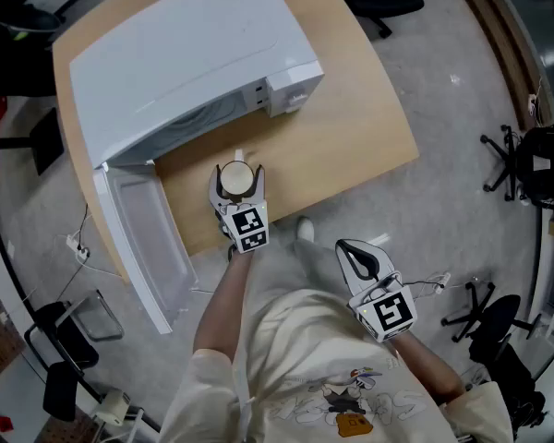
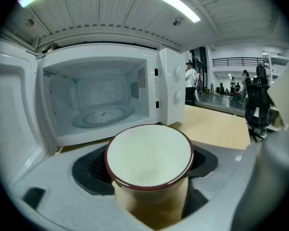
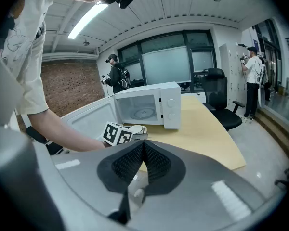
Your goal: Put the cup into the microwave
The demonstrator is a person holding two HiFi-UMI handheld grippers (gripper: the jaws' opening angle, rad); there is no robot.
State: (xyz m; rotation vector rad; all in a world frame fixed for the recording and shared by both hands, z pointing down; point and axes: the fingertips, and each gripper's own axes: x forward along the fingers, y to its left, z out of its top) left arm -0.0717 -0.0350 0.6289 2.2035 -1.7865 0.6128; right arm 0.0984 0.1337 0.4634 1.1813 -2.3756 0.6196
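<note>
A cream cup point(image 1: 236, 179) with a dark red rim stands upright between the jaws of my left gripper point(image 1: 238, 172), which is shut on it just above the table's near edge. In the left gripper view the cup point(image 2: 147, 153) fills the lower middle, its mouth facing up, empty. Straight ahead the white microwave point(image 2: 101, 100) stands with its cavity open and the glass turntable point(image 2: 103, 115) bare. Its door point(image 1: 143, 243) swings out past the table edge at the left. My right gripper point(image 1: 355, 258) hangs off the table near the person's body, jaws shut on nothing.
The wooden table point(image 1: 351, 127) carries only the microwave point(image 1: 185, 53). Office chairs point(image 1: 517, 169) and cables lie on the floor around it. People stand in the background of both gripper views. The microwave's control panel point(image 3: 171, 107) is on its right side.
</note>
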